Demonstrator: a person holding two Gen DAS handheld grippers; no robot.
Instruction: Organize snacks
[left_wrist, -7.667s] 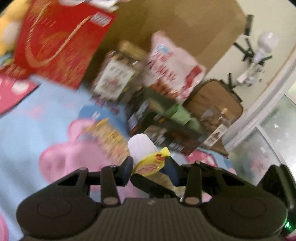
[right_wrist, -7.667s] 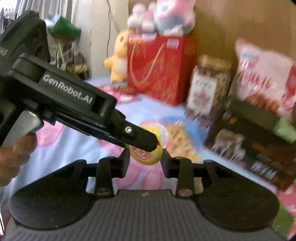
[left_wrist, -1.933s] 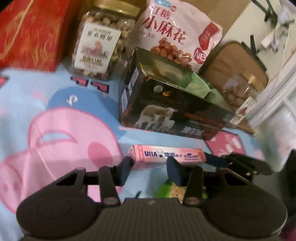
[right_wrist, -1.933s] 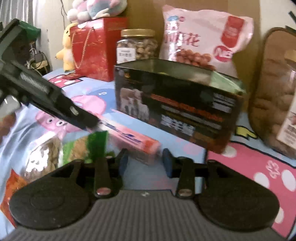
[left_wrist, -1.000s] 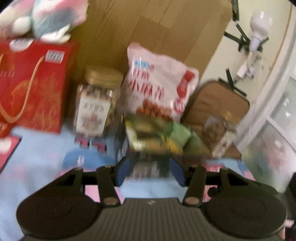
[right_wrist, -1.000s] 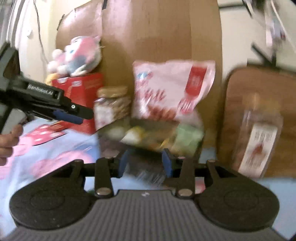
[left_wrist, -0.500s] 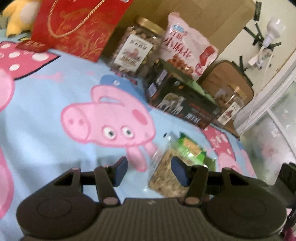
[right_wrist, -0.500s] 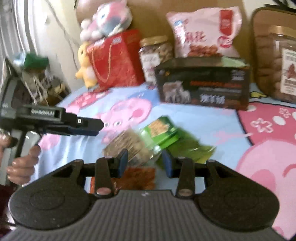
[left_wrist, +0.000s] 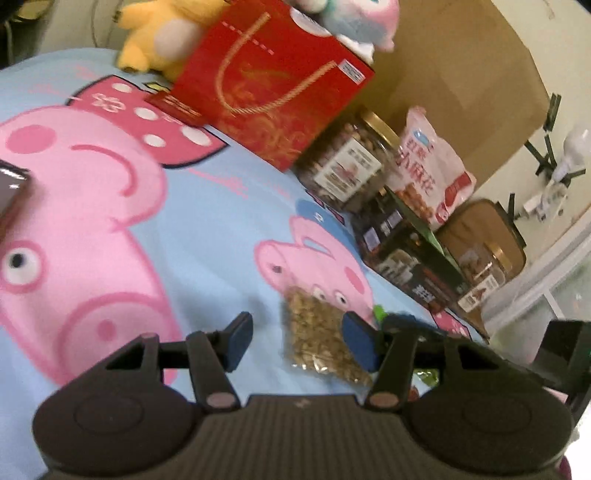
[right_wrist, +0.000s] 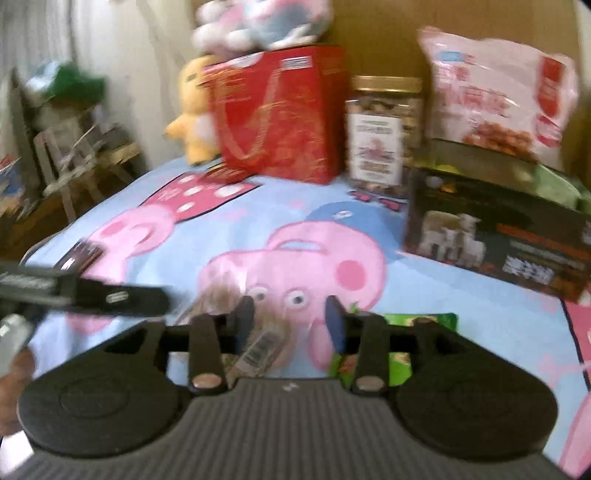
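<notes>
A clear packet of brown snacks (left_wrist: 320, 335) lies on the blue cartoon-pig sheet (left_wrist: 207, 236), just ahead of my left gripper (left_wrist: 297, 341), which is open and empty above it. My right gripper (right_wrist: 291, 321) is open and empty over the same packet (right_wrist: 236, 314). A green packet (right_wrist: 417, 325) lies to its right. The open dark snack box (right_wrist: 495, 236) stands at the back right and also shows in the left wrist view (left_wrist: 410, 254). The left gripper's finger (right_wrist: 110, 295) crosses the right wrist view at the left.
Along the back stand a red gift bag (right_wrist: 280, 114), a nut jar (right_wrist: 382, 133), a pink snack bag (right_wrist: 495, 92) and plush toys (right_wrist: 258, 26). A second jar (left_wrist: 480, 273) stands by a brown case. A dark flat item (right_wrist: 79, 258) lies at the left.
Both grippers have pulled back from the snack box and swung left and lower over the sheet. Both are empty, and the loose packets now lie right in front of them.
</notes>
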